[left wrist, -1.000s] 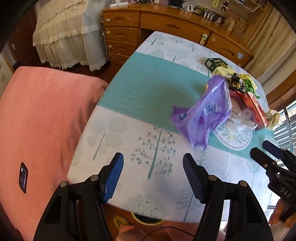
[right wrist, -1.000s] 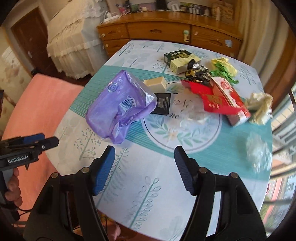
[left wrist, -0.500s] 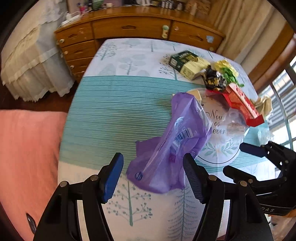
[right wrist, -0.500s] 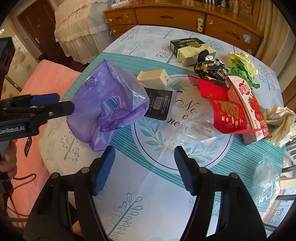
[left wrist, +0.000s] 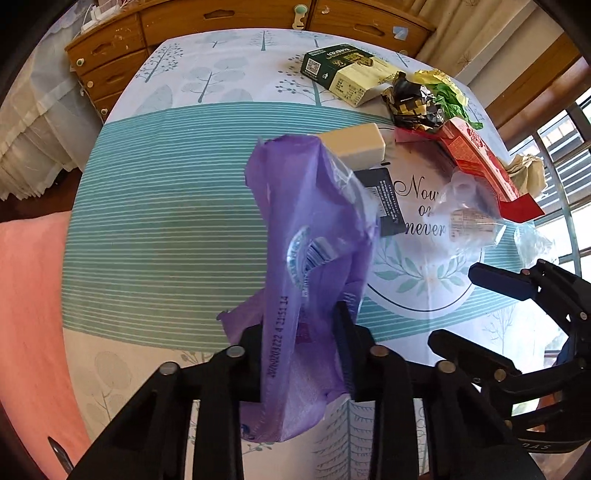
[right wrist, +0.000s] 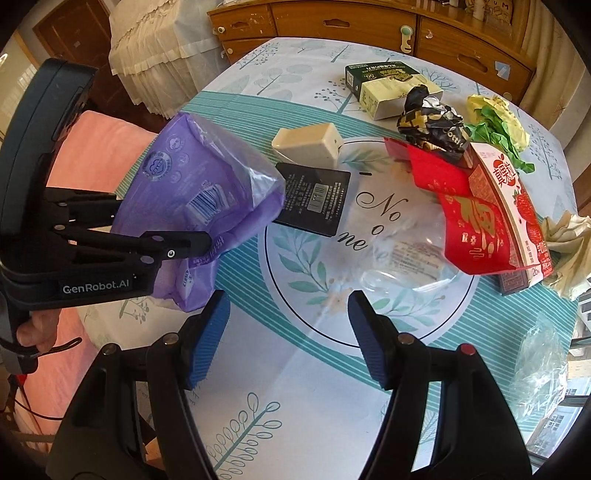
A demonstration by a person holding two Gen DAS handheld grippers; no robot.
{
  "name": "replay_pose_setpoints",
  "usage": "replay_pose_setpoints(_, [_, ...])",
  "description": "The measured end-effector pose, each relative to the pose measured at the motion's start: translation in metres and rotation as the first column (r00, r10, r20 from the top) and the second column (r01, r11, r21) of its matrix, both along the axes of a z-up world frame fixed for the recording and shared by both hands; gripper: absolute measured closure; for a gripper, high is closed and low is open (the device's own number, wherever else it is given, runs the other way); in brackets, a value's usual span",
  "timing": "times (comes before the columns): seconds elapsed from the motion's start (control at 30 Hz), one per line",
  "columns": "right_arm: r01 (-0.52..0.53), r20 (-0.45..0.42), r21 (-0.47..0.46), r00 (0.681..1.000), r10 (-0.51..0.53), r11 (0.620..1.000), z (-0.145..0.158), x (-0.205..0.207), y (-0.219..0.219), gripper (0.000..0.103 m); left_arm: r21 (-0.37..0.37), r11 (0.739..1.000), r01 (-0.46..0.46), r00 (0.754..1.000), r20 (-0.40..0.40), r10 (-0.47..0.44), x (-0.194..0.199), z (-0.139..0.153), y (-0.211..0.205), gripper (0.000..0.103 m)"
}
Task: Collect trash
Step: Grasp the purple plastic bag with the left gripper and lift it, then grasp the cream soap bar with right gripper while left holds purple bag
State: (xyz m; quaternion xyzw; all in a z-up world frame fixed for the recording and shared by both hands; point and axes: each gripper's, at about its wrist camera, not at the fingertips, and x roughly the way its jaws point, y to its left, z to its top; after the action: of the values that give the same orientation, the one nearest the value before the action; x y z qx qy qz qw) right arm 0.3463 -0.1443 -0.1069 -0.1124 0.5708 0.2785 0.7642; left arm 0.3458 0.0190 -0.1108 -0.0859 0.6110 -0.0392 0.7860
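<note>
A crumpled purple plastic bag [left wrist: 314, 229] lies at the left of the round table [right wrist: 295, 387]. My left gripper [left wrist: 297, 325] has the bag's near end between its jaws, which are closing and press on it; one of its fingers [right wrist: 184, 243] shows across the bag [right wrist: 199, 188] in the right wrist view. My right gripper [right wrist: 286, 306] hangs open over the cloth with nothing between its fingers, just right of the bag. A clear wrapper [right wrist: 406, 254], a black card [right wrist: 314, 199], a beige box [right wrist: 306, 144] and red packaging [right wrist: 476, 221] lie beyond it.
More trash sits at the far right: black foil [right wrist: 432, 122], green and yellow paper [right wrist: 495, 125], a green-and-cream carton [right wrist: 384, 85], beige crumpled paper [right wrist: 569, 236], a clear bag [right wrist: 543, 362]. A wooden dresser [right wrist: 369, 22] stands behind, a pink cushion [left wrist: 29, 295] to the left.
My left gripper moved right and down over the purple bag and its jaws narrowed onto the bag's near end. My right gripper sank a little toward the table and stayed open.
</note>
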Motion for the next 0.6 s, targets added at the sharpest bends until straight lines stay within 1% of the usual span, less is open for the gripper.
replay_pose_setpoints(0.03, [0.003,-0.002,-0.001,1.000,-0.003,1.000,-0.001,0.000,0.000,0.039,-0.004,1.000,-0.011,1.000,0.001,0.011,-0.002,0.001,0.000,0.082])
replay_pose_setpoints(0.07, [0.005,-0.004,-0.002,1.000,-0.005,1.000,-0.001,0.000,0.000,0.039,-0.007,1.000,-0.028,1.000,0.005,0.029,-0.005,0.003,0.000,0.089])
replay_pose_setpoints(0.1, [0.007,-0.005,-0.002,1.000,-0.007,1.000,-0.001,0.000,0.000,0.039,-0.012,0.999,-0.046,0.999,0.006,0.046,-0.007,0.004,0.001,0.099])
replay_pose_setpoints(0.13, [0.008,-0.006,-0.003,1.000,-0.008,1.000,-0.002,0.001,0.001,0.039,-0.023,0.997,-0.069,0.998,0.007,0.069,-0.011,0.006,0.003,0.101])
replay_pose_setpoints(0.2, [0.009,-0.003,-0.004,1.000,-0.009,1.000,-0.001,0.000,0.002,0.039,-0.035,0.994,-0.106,0.994,0.020,0.106,-0.020,0.010,0.008,0.102])
replay_pose_setpoints(0.27, [0.007,-0.001,-0.004,1.000,-0.007,1.000,0.000,0.000,0.004,0.039,-0.030,0.989,-0.143,0.989,0.034,0.144,-0.030,0.016,0.012,0.102])
replay_pose_setpoints(0.4, [0.001,0.001,0.002,1.000,-0.001,1.000,0.001,0.001,0.011,0.039,-0.038,0.973,-0.228,0.971,0.072,0.230,-0.055,0.027,0.025,0.103])
replay_pose_setpoints(0.53, [-0.011,0.011,0.016,1.000,0.011,1.000,0.004,0.003,0.022,0.039,-0.035,0.943,-0.331,0.935,0.119,0.333,-0.083,0.036,0.043,0.103])
replay_pose_setpoints(0.6, [-0.017,0.018,0.014,1.000,0.017,1.000,0.005,0.005,0.029,0.039,-0.034,0.922,-0.387,0.911,0.139,0.387,-0.098,0.040,0.056,0.103])
